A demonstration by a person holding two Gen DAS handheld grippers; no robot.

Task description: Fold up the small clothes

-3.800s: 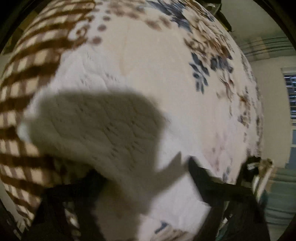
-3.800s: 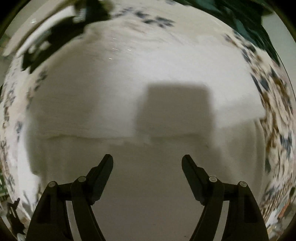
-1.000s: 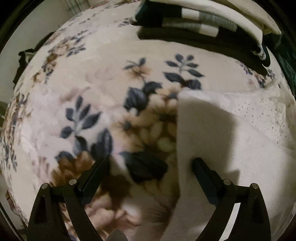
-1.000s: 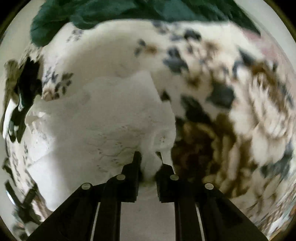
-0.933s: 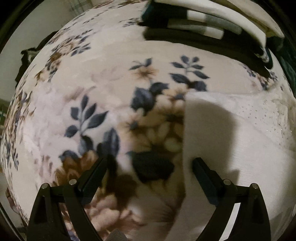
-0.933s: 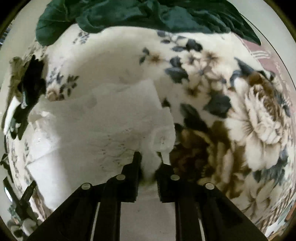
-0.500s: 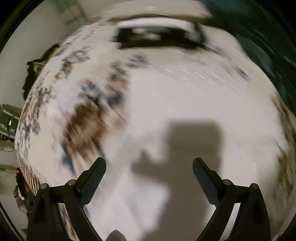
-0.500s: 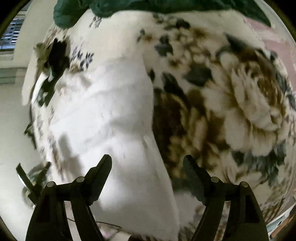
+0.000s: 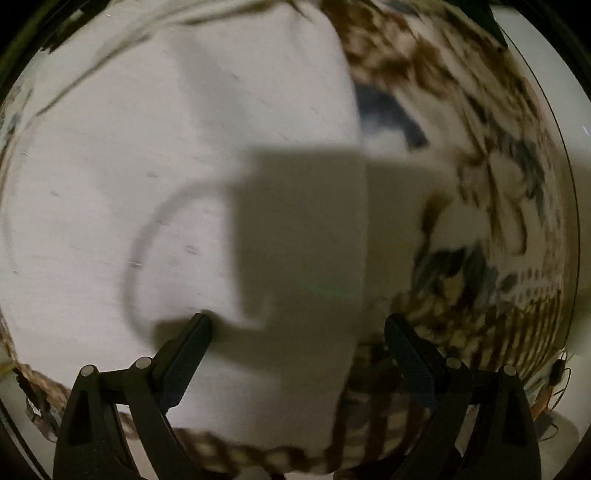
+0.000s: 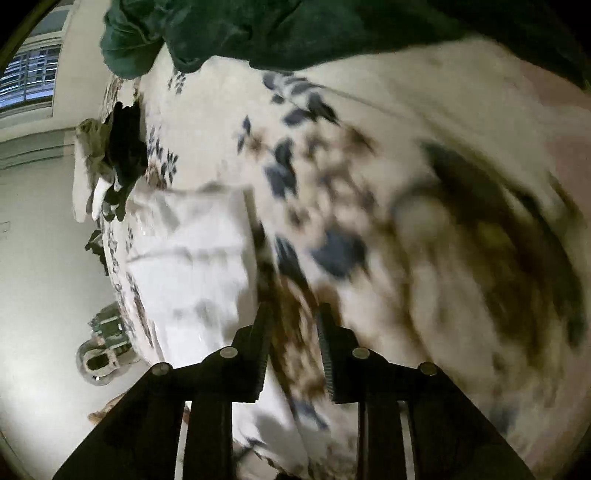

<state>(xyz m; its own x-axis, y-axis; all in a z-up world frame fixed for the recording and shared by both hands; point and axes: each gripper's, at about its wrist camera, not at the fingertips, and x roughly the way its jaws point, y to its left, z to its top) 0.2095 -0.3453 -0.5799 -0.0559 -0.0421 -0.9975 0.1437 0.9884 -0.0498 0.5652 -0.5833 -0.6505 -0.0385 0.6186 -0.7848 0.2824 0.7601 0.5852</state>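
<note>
On floral blanket (image 10: 369, 155): white garment (image 9: 184, 166), no legible writing.

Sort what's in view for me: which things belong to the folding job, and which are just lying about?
Job:
- white garment, spread flat
- left gripper, open above it
- right gripper, jaws closing, nothing between them

Lying about:
- floral blanket underneath
- dark green cloth
- black clothes at the bed's edge

No readable text, labels or nos. anywhere; both views prob. too blurred to tell.
</note>
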